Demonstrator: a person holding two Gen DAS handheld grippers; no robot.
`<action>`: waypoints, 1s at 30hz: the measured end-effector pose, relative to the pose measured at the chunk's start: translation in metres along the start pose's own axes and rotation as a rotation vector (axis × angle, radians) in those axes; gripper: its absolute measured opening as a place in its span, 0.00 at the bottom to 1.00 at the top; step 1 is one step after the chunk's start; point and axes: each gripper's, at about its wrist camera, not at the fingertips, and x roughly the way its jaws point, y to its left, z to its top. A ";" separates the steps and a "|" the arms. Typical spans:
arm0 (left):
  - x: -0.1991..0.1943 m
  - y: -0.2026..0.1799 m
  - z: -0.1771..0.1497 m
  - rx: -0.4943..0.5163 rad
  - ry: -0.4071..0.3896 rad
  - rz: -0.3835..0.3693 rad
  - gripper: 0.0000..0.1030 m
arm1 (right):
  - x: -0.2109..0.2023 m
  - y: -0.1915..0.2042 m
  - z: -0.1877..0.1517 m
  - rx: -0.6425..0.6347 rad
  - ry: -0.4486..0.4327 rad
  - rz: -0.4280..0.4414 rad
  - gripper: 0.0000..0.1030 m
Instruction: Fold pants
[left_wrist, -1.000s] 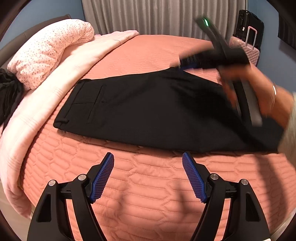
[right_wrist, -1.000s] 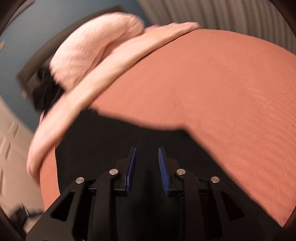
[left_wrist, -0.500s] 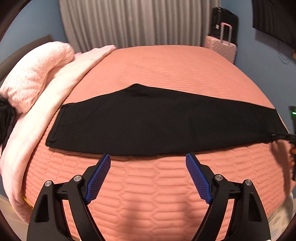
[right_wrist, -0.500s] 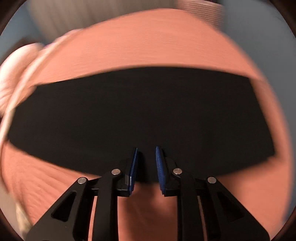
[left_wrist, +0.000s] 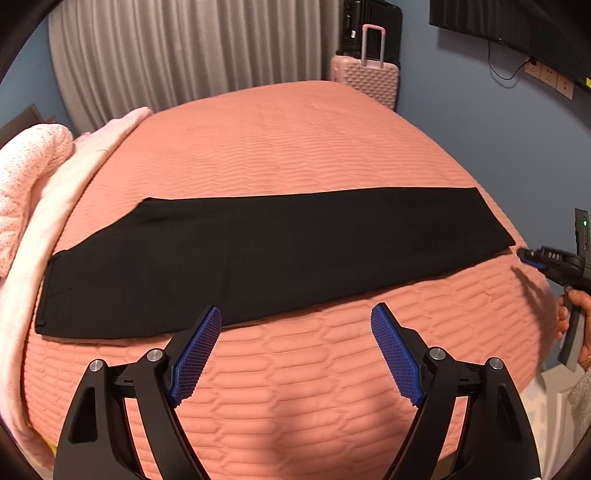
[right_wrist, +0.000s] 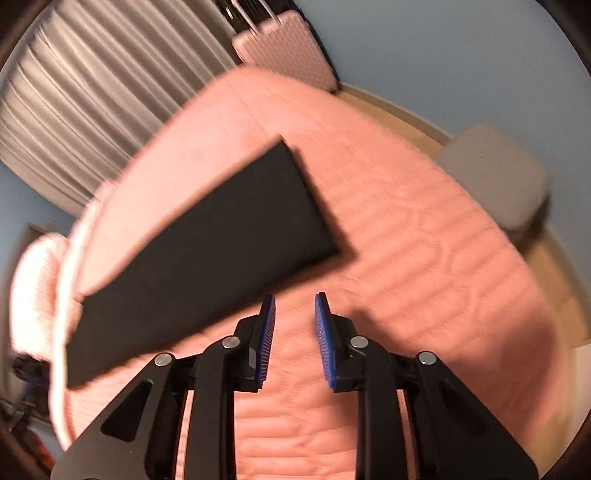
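Black pants (left_wrist: 258, 254) lie flat on the salmon quilted bed (left_wrist: 295, 147), folded lengthwise, waistband at the left and leg ends at the right. My left gripper (left_wrist: 295, 332) is open and empty, hovering above the bedspread just in front of the pants' near edge. My right gripper (right_wrist: 294, 325) has its jaws a little apart and holds nothing; it hovers over the bedspread just off the leg end of the pants (right_wrist: 207, 251). It also shows in the left wrist view (left_wrist: 532, 258), at the bed's right edge beside the leg end.
A pale pink blanket (left_wrist: 55, 192) and a dotted pink pillow (left_wrist: 22, 173) lie along the bed's left side. A pink suitcase (left_wrist: 365, 77) stands behind the bed by grey curtains. A grey stool (right_wrist: 495, 173) stands on the floor past the bed's end.
The right gripper has swept from over the middle of the pants to the leg end and off the cloth. The pants now lie straight and flat. The left gripper stayed open and drew back.
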 end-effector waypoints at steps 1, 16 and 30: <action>0.000 -0.004 0.000 0.008 0.002 0.006 0.79 | 0.004 0.003 0.002 -0.021 0.004 -0.019 0.22; 0.014 0.004 -0.003 0.015 0.031 0.155 0.83 | -0.012 0.028 -0.010 0.037 -0.028 -0.005 0.71; 0.026 0.001 0.006 0.017 0.039 0.322 0.83 | -0.026 0.163 -0.064 -0.218 -0.021 -0.085 0.87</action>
